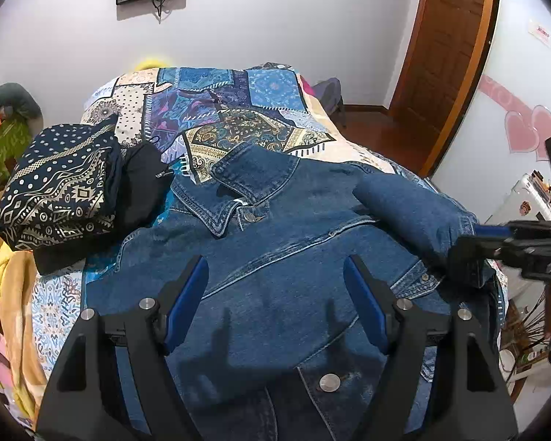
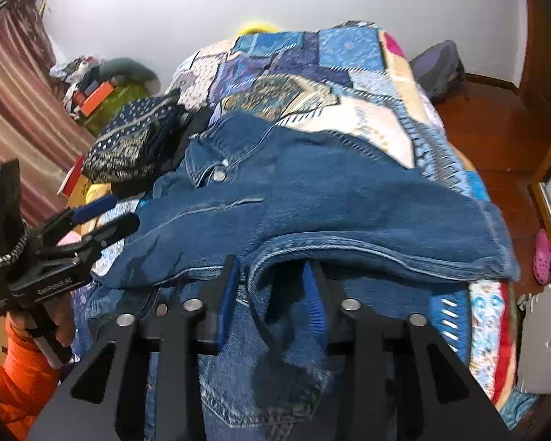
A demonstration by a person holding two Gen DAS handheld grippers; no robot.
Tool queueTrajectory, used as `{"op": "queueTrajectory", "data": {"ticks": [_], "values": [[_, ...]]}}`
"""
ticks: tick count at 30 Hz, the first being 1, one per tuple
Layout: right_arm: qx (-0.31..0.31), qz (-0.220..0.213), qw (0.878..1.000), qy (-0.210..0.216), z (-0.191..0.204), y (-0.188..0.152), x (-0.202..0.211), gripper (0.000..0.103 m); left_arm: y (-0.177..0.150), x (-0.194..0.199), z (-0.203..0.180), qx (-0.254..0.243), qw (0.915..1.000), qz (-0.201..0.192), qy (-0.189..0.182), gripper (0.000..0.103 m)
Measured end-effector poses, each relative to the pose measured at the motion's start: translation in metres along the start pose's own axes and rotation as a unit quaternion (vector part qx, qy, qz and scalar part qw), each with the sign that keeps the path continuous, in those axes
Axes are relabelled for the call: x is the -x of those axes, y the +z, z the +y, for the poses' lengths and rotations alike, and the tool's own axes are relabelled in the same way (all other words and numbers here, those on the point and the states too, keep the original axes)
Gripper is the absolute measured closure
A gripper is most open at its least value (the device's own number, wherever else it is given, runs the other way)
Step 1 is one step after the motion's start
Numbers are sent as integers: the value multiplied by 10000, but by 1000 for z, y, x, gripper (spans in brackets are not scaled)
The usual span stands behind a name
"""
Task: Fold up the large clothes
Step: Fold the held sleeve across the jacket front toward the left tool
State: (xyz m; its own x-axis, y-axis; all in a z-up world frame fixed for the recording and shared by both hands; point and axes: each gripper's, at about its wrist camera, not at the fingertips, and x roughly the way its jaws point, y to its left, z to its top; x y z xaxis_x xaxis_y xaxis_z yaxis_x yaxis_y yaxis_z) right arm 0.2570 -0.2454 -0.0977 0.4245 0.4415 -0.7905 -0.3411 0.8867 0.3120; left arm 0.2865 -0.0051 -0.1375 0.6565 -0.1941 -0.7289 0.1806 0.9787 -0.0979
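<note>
Patchwork-quilted bed [image 1: 238, 110] carries blue denim jacket [image 1: 275, 257] at near edge | left gripper [image 1: 275, 294] wide open above it, empty | right gripper [image 2: 272, 294] part-open around sleeve cuff [image 2: 286, 268], pads clear | right view alone shows orange sleeve [image 2: 14, 378]

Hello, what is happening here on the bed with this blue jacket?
A person with a claw in each hand is folding a denim jacket spread on a patchwork bedspread. One sleeve already lies folded across the jacket. The right claw sits at that sleeve's cuff, denim between its blue pads without a clear pinch. The left claw hovers open over the jacket. Folded dark clothes lie beside it.
</note>
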Motion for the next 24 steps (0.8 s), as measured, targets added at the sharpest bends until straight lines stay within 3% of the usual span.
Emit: {"op": "queueTrajectory", "data": {"ticks": [15, 20, 24], "values": [[-891, -879, 9911, -450, -62, 2, 86, 68, 1, -4, -18, -225, 9997, -5, 16, 28], [-1243, -812, 9863, -714, -92, 0, 83, 68, 1, -6, -25, -321, 9995, 0, -29, 28], [-1785, -505, 9807, -610, -121, -6, 57, 68, 1, -8, -27, -324, 9995, 13, -12, 28]]}}
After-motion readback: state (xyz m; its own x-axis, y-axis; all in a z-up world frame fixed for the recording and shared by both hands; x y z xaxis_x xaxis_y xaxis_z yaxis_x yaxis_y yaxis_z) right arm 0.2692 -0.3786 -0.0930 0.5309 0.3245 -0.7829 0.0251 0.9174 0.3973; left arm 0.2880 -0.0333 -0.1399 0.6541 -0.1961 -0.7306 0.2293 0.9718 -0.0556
